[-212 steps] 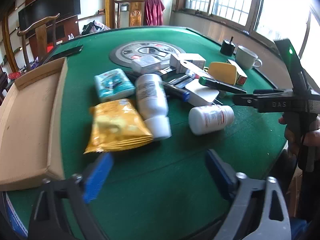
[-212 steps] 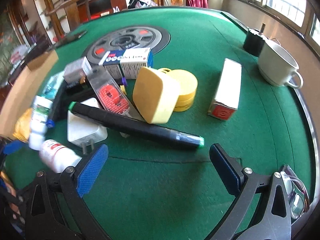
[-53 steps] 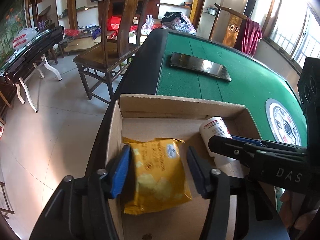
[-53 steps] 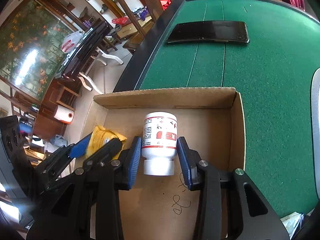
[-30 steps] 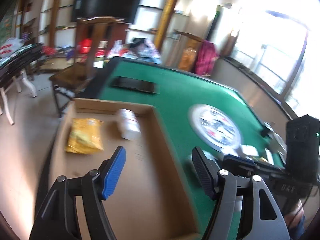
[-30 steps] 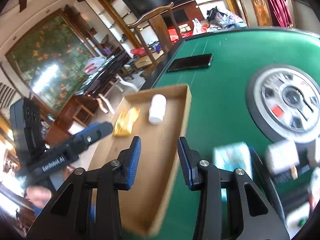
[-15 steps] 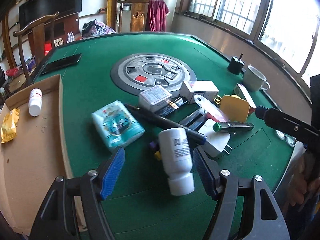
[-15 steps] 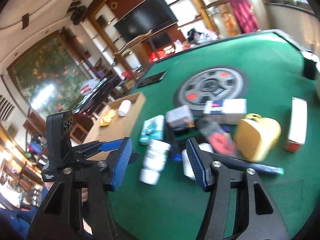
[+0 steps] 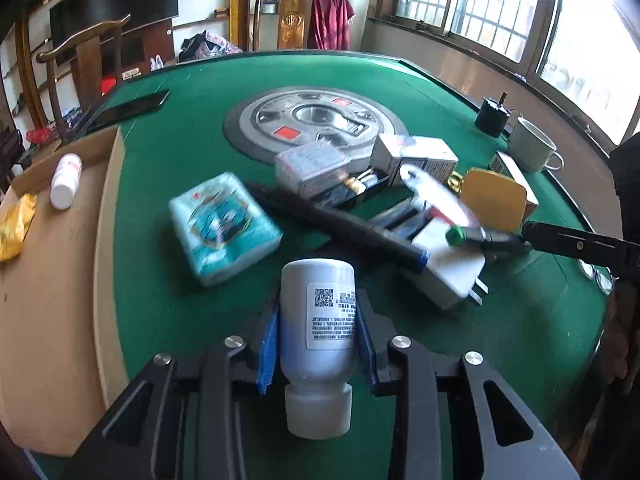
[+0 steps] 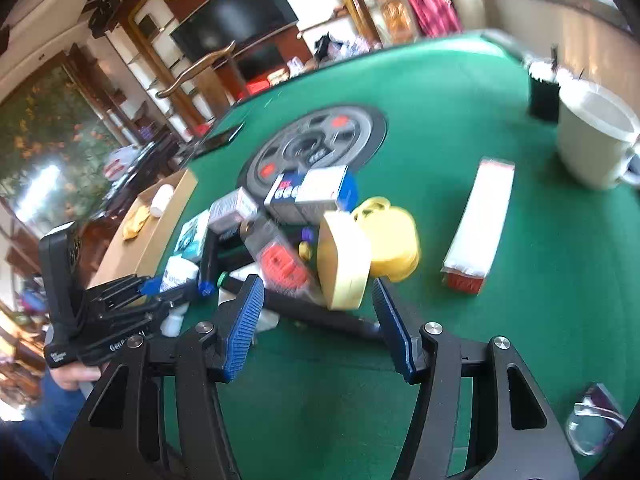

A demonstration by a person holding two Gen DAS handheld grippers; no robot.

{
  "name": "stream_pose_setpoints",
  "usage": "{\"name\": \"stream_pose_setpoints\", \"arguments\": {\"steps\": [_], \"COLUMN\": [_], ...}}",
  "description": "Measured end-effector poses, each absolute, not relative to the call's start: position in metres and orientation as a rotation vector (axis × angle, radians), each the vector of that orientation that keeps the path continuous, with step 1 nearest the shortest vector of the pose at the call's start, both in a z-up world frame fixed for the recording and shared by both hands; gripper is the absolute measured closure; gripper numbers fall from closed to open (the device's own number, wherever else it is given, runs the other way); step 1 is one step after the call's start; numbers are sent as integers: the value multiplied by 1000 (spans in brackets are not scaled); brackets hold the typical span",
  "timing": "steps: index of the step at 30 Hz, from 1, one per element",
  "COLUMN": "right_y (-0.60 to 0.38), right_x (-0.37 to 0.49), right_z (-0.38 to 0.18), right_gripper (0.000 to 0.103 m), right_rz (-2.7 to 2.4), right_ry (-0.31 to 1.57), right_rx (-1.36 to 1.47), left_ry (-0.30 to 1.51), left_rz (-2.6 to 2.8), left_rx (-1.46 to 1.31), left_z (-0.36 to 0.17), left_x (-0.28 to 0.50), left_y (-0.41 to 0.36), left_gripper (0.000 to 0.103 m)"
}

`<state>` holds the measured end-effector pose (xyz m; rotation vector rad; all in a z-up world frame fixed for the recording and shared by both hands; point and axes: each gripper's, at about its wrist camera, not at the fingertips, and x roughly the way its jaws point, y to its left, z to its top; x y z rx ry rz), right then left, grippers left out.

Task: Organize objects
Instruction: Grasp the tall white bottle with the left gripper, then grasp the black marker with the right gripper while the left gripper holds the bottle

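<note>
White plastic bottle (image 9: 318, 320), light, rigid, slick; left tool (image 9: 316, 340) just clamped mid-body. Right tool (image 10: 316, 320) gapes empty, pen (image 10: 320, 318) at 12 o'clock.

home game room | mahjong table (image 9: 200, 92) | television (image 9: 116, 0) | wooden chair (image 9: 80, 60)

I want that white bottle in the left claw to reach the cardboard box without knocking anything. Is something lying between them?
Nothing visible blocks it. The left claw is shut on the white bottle, and the cardboard box lies to its left across bare green felt. The tissue pack sits farther back, off the direct line. Only the box's side wall must be cleared.
</note>
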<state>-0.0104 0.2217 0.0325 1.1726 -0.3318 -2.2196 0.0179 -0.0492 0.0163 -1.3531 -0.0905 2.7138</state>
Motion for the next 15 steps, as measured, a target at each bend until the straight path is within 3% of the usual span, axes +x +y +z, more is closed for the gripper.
{"name": "stream_pose_setpoints", "arguments": {"steps": [6, 12, 15], "right_y": [192, 200, 219], "right_x": [33, 20, -13], "right_z": [25, 49, 36], "right_gripper": [46, 45, 45], "right_rz": [-2024, -2285, -2234], "right_ry": [-137, 61, -106], "right_rx": [1184, 1086, 1169], "left_ry": [-101, -93, -85], "left_rz": [2727, 2743, 2747], "left_rx": [-1378, -1367, -1357], "left_z": [11, 10, 10], "left_x": [49, 48, 49], "left_y": [-65, -65, -64], "left_gripper": [69, 69, 69]}}
